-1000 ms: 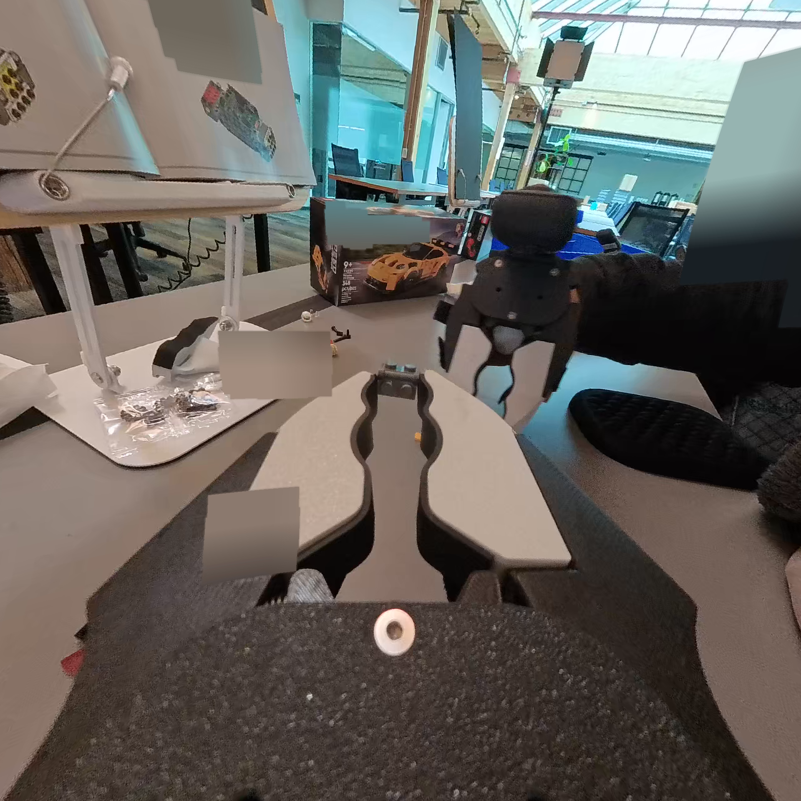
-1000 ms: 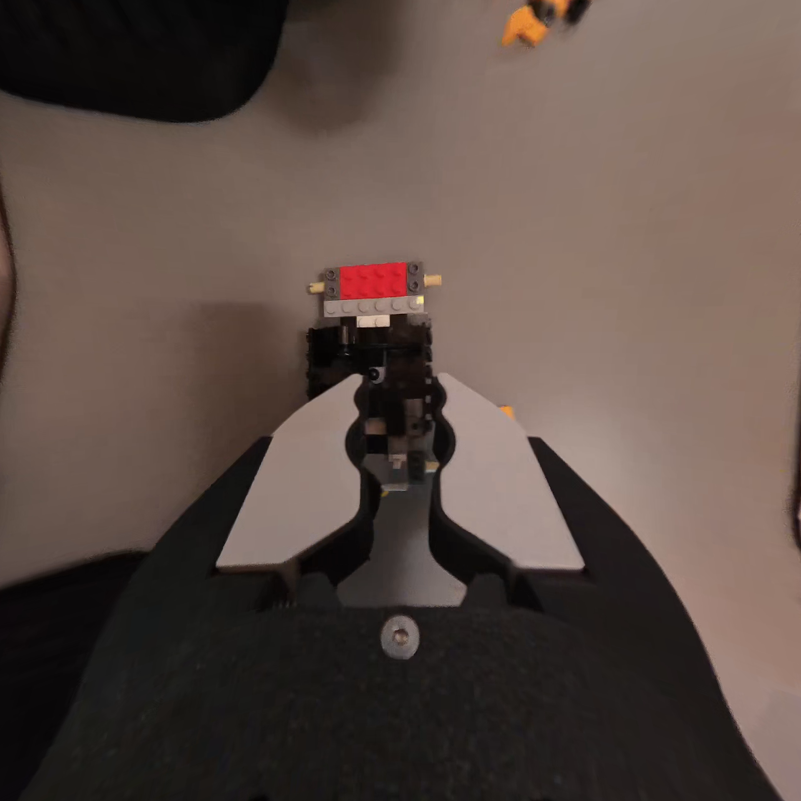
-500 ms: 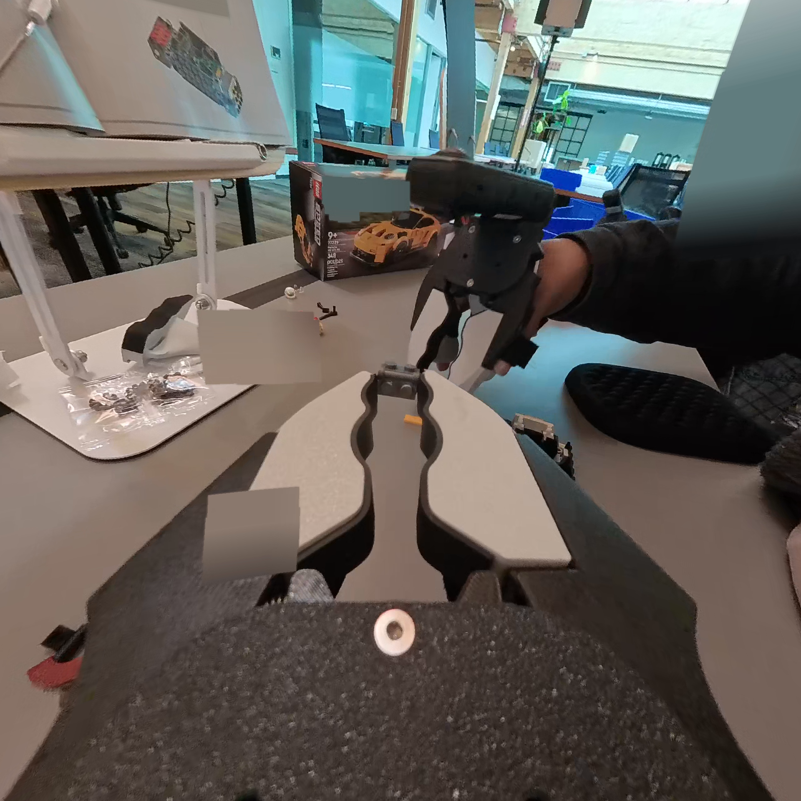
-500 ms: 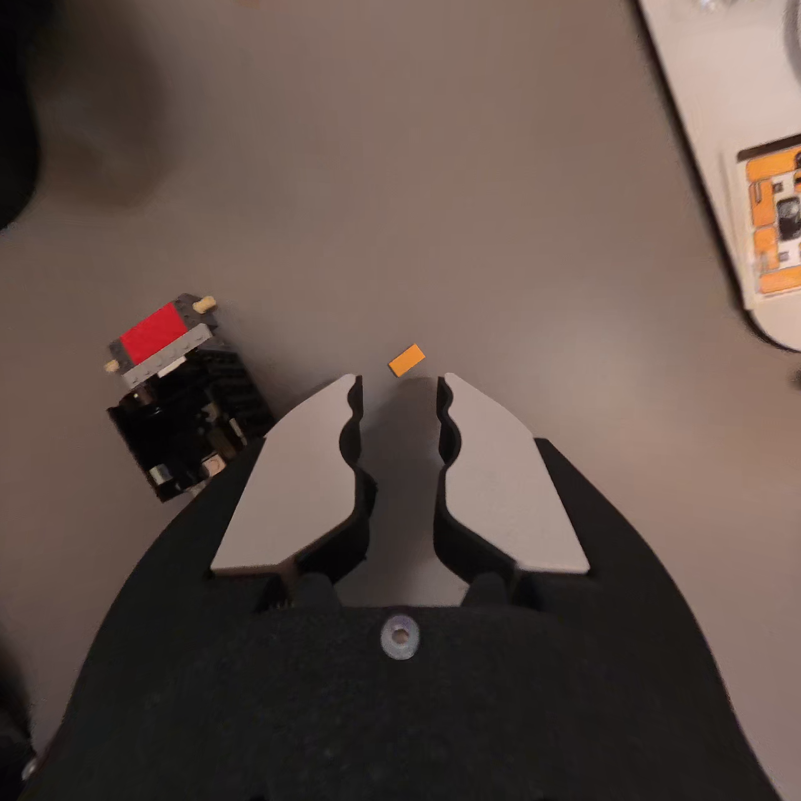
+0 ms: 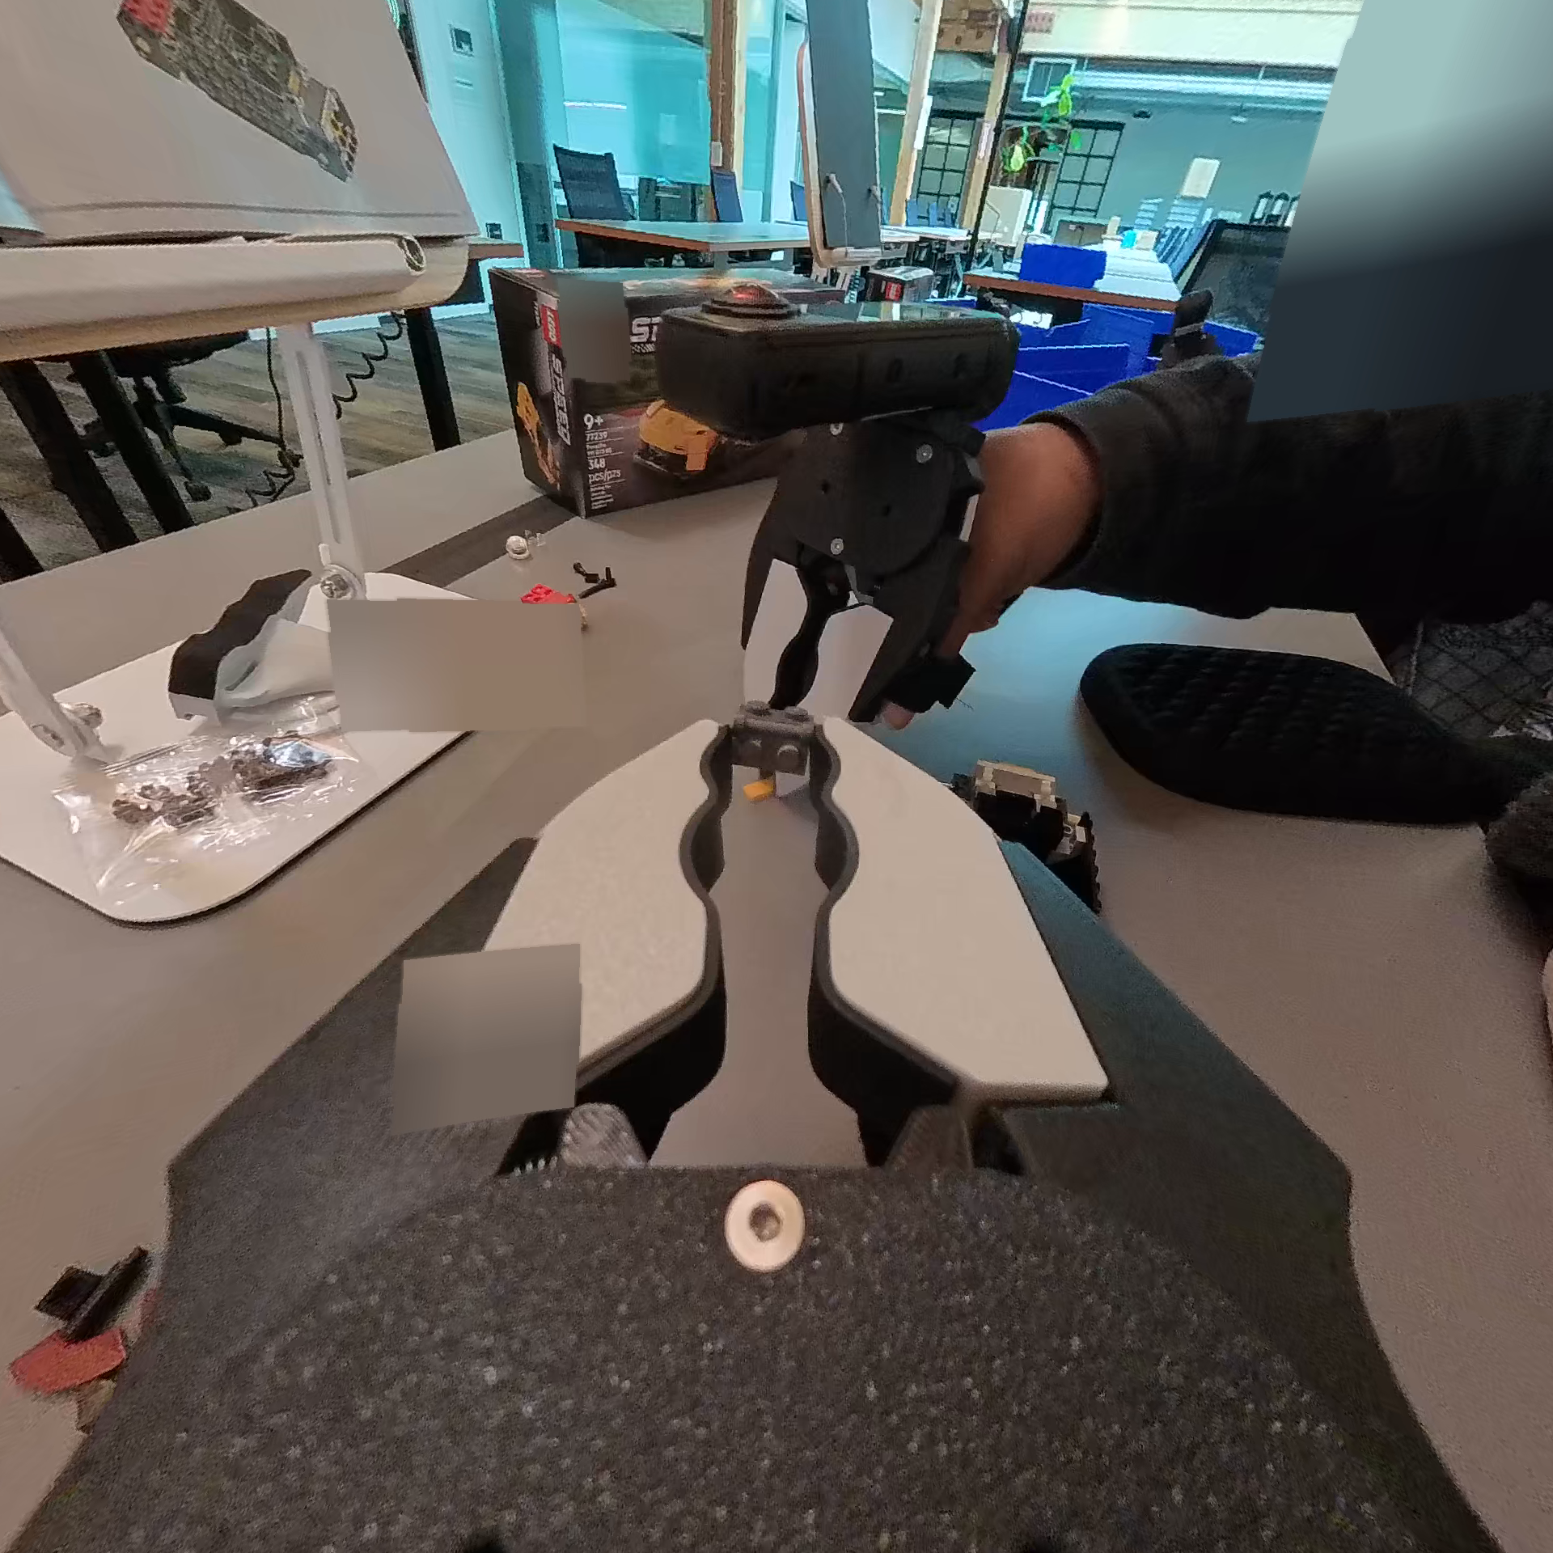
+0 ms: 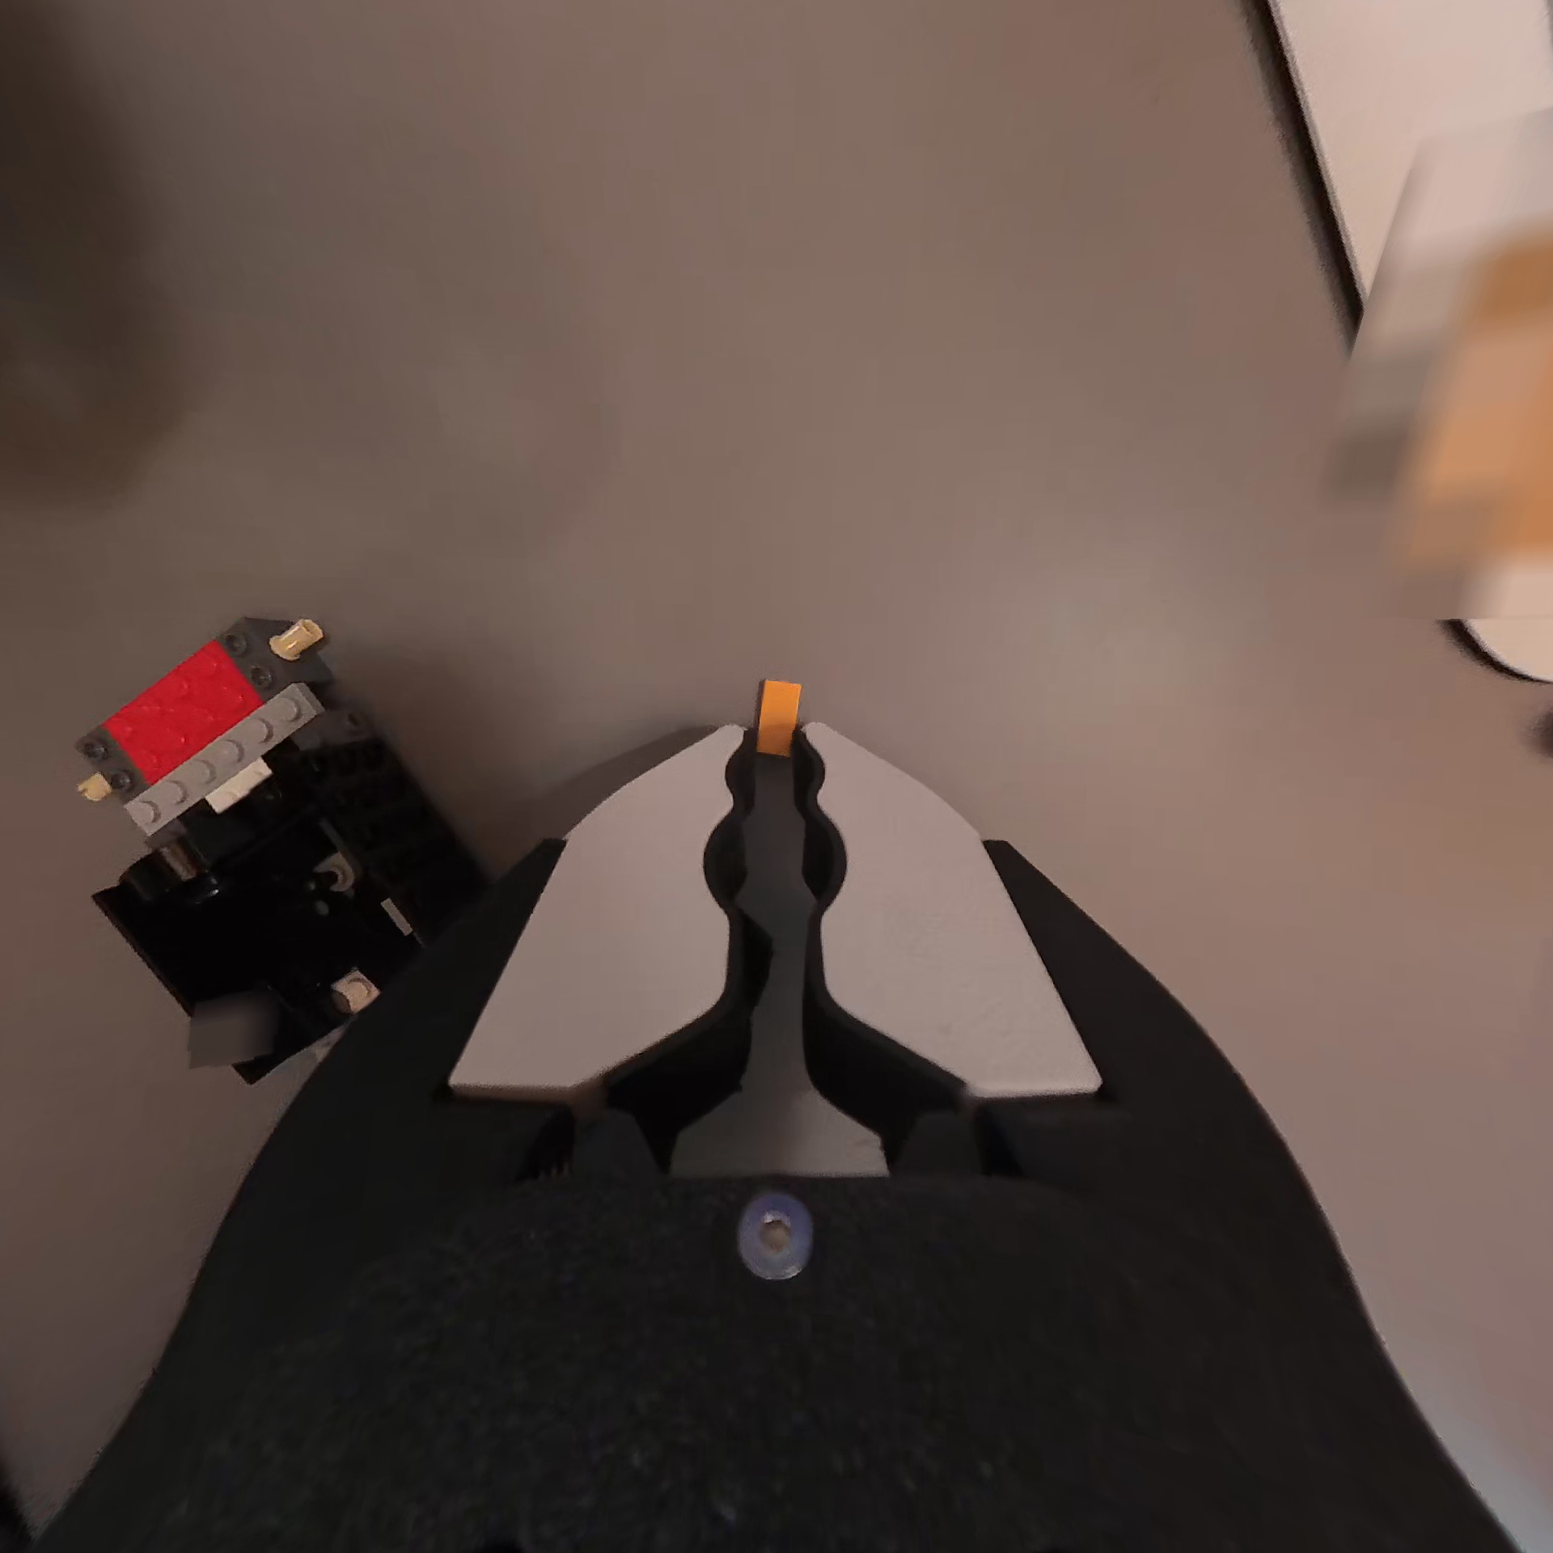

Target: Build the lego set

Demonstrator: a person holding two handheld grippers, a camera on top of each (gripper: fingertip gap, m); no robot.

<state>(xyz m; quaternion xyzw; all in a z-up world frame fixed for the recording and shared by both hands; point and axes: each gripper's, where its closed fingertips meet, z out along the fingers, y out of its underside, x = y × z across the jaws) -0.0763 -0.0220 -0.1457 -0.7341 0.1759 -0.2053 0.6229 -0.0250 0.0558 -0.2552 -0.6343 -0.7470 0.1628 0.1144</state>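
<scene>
The grey table [image 5: 1260, 966], smooth and matte, carries everything, and we keep both tools low over it so small parts stay within reach of the jaws.

Far ahead of our left jaws and to their left, a white stand [image 5: 210, 874] props the instruction booklet [image 5: 218, 109] at a slant, presumably so we can read it while working. On its flat base lies a crinkled clear bag of dark parts [image 5: 210, 790]. The glossy set box [image 5: 605, 403] sits farther off, straight ahead, out of the working area.

Just right of our left jaws, and left of our right jaws in the right wrist view, the half-built model [image 6: 252, 849] rests on the table: a blocky black body with a studded red plate, a light grey strip and tan pins. We judge it parked there, free of both tools, until the next pieces are ready.

Our left gripper [image 5: 771, 744] has its jaws narrowed on a small dark grey brick [image 5: 771, 744] with round studs, held at the very tips so the rest stays exposed for mating.

Our right gripper [image 6: 777, 739] points steeply down; its jaws are pinched nearly together on a tiny, smooth orange piece [image 6: 777, 714], gripped by its thin sides at the tips. Whether it has left the table we cannot tell.
</scene>
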